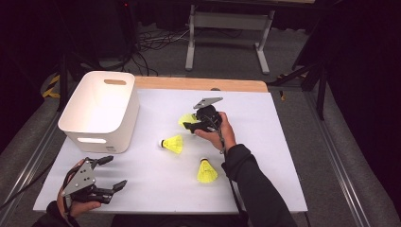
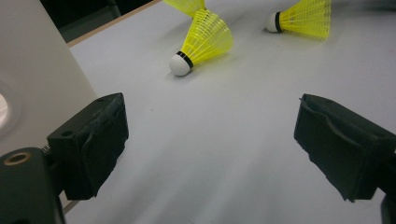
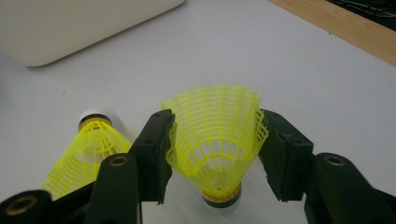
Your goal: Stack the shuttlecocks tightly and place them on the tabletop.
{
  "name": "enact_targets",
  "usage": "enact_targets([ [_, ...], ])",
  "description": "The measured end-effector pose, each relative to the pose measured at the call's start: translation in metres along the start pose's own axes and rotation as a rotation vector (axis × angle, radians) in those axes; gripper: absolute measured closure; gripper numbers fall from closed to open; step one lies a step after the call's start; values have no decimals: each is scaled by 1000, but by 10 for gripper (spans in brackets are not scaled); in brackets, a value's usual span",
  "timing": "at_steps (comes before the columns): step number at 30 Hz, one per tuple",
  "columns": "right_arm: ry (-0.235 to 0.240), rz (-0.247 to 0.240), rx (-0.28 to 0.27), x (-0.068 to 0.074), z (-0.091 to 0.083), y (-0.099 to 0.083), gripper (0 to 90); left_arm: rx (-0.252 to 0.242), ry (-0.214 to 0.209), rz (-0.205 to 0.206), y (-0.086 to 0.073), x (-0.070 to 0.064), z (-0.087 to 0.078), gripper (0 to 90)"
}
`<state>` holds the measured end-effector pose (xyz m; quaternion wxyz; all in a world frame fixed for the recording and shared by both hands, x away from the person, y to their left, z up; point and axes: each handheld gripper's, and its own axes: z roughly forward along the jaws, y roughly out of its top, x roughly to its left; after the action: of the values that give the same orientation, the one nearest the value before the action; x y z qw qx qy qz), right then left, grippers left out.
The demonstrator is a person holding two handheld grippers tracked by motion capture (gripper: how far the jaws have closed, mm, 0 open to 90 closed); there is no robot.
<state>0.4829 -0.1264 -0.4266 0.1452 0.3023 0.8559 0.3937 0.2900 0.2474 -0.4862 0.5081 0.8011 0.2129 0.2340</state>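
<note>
Right hand-held gripper [image 3: 215,154] pinches a shuttlecock [image 3: 215,140]; left hand-held gripper [image 2: 210,154] spread, holding nothing.

On the tabletop [image 1: 283,142] a bin [image 1: 101,111] stands at the far left. Three shuttlecocks lie to its right: one [image 1: 187,118] farthest, one [image 1: 173,144] in the middle, one [image 1: 206,172] nearest the person.

In the high view the right gripper [image 1: 193,124] and the hand behind it cover most of the far shuttlecock [image 1: 187,118], leaving a patch of yellow skirt at the gripper's 10 o'clock. In the left gripper view a shuttlecock [image 2: 187,5] at 12 o'clock is cut off by the top edge. In the right gripper view the left jaw hides part of the second shuttlecock [image 3: 88,144].
</note>
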Motion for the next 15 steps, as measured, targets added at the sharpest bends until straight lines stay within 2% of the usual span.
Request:
enact_targets([
  [4, 6, 16, -13, -3, -7, -10, 490, -1, 3, 2, 0, -1, 0, 106],
  [8, 36, 67, -53, -10, -18, -25, 475, 2, 4, 4, 1, -1, 0, 106],
  [11, 45, 85, -63, -12, -22, -31, 474, 7, 1, 6, 1, -2, 1, 106],
  [13, 69, 93, -84, -14, -25, -37, 469, 5, 0, 7, 1, -2, 1, 106],
  [15, 65, 95, -81, -15, -29, -42, 468, 5, 3, 11, 2, -2, 1, 104],
])
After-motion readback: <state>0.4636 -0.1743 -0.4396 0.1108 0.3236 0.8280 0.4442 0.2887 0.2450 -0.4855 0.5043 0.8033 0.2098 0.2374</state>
